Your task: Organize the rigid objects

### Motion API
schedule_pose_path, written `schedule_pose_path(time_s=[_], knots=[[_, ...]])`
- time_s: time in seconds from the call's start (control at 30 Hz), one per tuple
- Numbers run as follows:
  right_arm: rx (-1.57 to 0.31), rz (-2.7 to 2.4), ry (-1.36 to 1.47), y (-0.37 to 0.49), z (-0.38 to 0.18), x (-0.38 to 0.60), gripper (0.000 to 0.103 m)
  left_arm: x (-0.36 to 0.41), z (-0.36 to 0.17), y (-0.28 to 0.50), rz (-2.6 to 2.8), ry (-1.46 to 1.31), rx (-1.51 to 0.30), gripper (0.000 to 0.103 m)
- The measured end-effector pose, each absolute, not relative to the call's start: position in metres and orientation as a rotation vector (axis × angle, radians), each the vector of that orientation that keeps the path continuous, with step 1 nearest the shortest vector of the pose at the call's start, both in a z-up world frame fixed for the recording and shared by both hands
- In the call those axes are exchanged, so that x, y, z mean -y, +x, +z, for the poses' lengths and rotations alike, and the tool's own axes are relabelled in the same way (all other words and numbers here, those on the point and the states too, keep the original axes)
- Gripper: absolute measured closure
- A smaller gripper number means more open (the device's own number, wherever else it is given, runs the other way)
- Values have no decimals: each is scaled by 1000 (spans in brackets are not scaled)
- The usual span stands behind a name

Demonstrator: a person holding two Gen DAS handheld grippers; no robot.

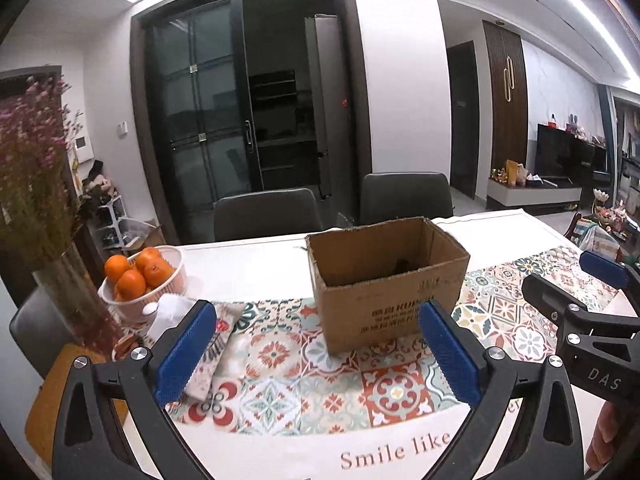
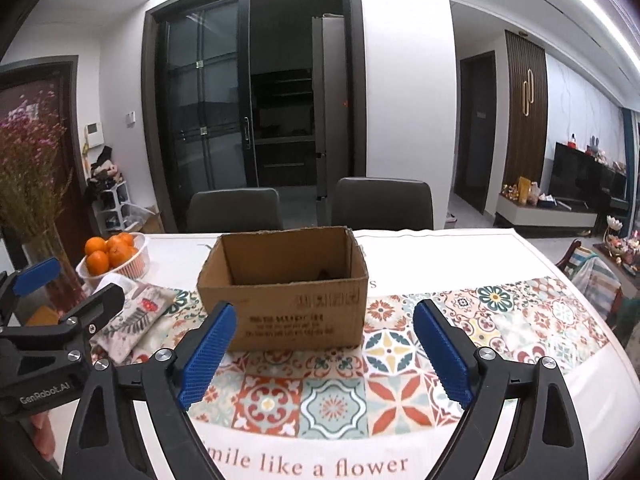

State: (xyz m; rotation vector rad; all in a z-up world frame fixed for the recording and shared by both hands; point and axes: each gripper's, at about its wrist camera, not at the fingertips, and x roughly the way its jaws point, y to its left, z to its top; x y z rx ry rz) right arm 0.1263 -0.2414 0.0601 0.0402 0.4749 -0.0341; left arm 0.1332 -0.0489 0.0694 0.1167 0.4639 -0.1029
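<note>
An open brown cardboard box [image 1: 392,280] stands on the patterned tablecloth [image 1: 280,384]; a small dark object [image 1: 401,266] lies at its bottom. In the right wrist view the box [image 2: 288,288] is ahead, slightly left, with the dark object [image 2: 325,275] inside. My left gripper [image 1: 316,352] is open and empty, in front of the box. My right gripper [image 2: 320,354] is open and empty, also in front of the box. Each gripper shows at the edge of the other's view: the right one [image 1: 576,280], the left one [image 2: 68,284].
A white basket of oranges [image 1: 144,280] and a glass vase of pink flowers [image 1: 68,300] stand at the left. A floral fabric pouch [image 2: 132,320] lies left of the box. Two dark chairs [image 1: 268,214] stand behind the table.
</note>
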Motion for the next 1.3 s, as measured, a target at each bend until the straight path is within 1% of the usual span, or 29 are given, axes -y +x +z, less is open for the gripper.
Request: schedule_pose_path(time_s=[0.47,1.3], knots=[[-470,-10,33,79,51,230,11,38,61,76,-90,89,-452,0],[-461,-24,22,57,45,226,11,35,55,65,-108,57,-456,0]])
